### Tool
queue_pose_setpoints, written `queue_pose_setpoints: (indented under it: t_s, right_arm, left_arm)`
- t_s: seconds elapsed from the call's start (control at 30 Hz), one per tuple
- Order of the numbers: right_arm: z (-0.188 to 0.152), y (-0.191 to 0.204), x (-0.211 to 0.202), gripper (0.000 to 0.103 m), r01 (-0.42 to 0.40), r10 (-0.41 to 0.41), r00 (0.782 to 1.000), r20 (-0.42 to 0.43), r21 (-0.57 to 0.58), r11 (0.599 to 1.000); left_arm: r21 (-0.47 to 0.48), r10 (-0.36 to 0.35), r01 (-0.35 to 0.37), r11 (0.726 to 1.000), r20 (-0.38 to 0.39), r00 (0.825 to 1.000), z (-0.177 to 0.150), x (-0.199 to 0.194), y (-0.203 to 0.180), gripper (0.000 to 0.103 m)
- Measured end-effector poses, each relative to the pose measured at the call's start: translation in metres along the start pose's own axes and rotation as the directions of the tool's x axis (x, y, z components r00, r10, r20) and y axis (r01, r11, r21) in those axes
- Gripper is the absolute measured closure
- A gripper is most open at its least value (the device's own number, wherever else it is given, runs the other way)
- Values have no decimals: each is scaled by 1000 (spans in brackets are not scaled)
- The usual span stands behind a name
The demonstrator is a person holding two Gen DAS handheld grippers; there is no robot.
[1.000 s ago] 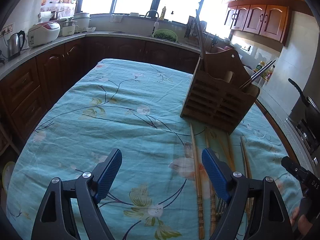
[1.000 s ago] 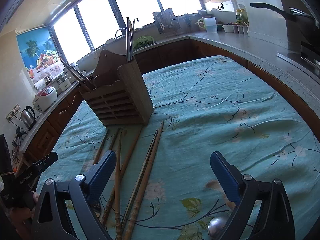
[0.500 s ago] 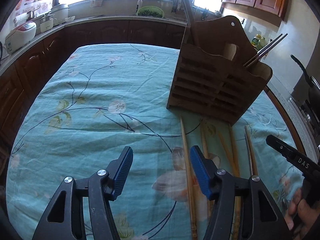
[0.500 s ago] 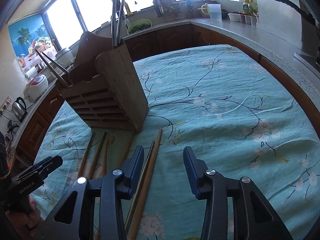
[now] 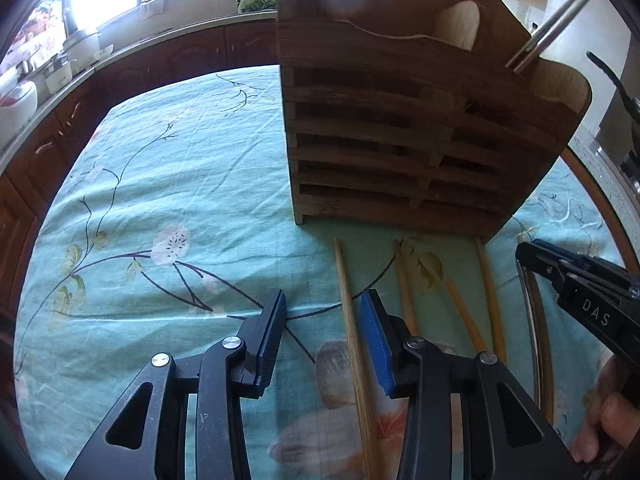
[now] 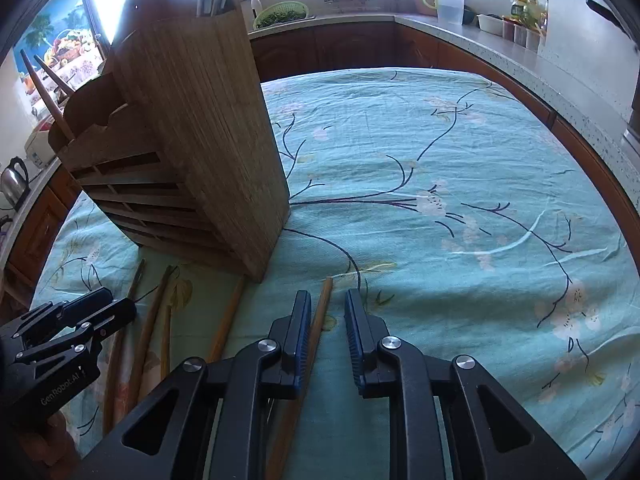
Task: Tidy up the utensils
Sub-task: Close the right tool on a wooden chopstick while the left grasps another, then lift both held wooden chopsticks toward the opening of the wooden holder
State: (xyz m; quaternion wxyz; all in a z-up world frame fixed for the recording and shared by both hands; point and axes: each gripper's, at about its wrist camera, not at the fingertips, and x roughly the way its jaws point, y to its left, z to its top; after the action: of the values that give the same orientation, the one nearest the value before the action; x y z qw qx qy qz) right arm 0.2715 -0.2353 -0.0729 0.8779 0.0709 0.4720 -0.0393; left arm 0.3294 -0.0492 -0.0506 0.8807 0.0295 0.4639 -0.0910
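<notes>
A wooden slatted utensil holder (image 5: 404, 120) stands on the teal floral tablecloth (image 5: 180, 184), with metal chopsticks (image 5: 548, 32) sticking out of its right end. Several wooden chopsticks lie in front of it. My left gripper (image 5: 324, 316) is open, low over the cloth, with one wooden chopstick (image 5: 350, 320) between its fingers, close to the right pad. My right gripper (image 6: 327, 320) is open with a narrow gap, and another wooden chopstick (image 6: 320, 316) lies between its fingers beside the left pad. The holder (image 6: 188, 136) also shows in the right wrist view.
Other chopsticks (image 5: 490, 296) lie loose between the two grippers. The right gripper's body (image 5: 580, 292) shows at the right edge of the left wrist view. Kitchen counters with a kettle (image 6: 14, 180), a jug (image 6: 450, 4) and dark wood cabinets surround the table.
Both grippers have moved forward and down toward the chopsticks and the holder. Both have narrowed their opening, each now straddling a wooden chopstick.
</notes>
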Motion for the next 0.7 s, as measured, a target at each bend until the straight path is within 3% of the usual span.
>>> queue_pose_setpoints:
  t_s: [0.07, 0.2, 0.4, 0.7]
  right_arm:
    - [-1, 3, 1, 85, 13, -13, 1000, 5, -16, 1000]
    - [-3, 1, -1, 95, 16, -16, 1000, 17, -14, 1000]
    - [-6, -13, -13, 98, -59, 58, 998, 25, 76, 995]
    - [-13, -21, -76, 98, -145, 129, 981, 142, 104, 984]
  left_arm:
    - [24, 16, -16, 1000, 9, 1000, -1, 2, -6, 70]
    - [51, -4, 3, 999, 14, 1000, 0, 6, -12, 97]
    - [1, -66, 66, 998, 24, 998, -6, -4, -3, 99]
    - [-68, -153, 162, 984, 123, 980, -23, -62, 27, 99]
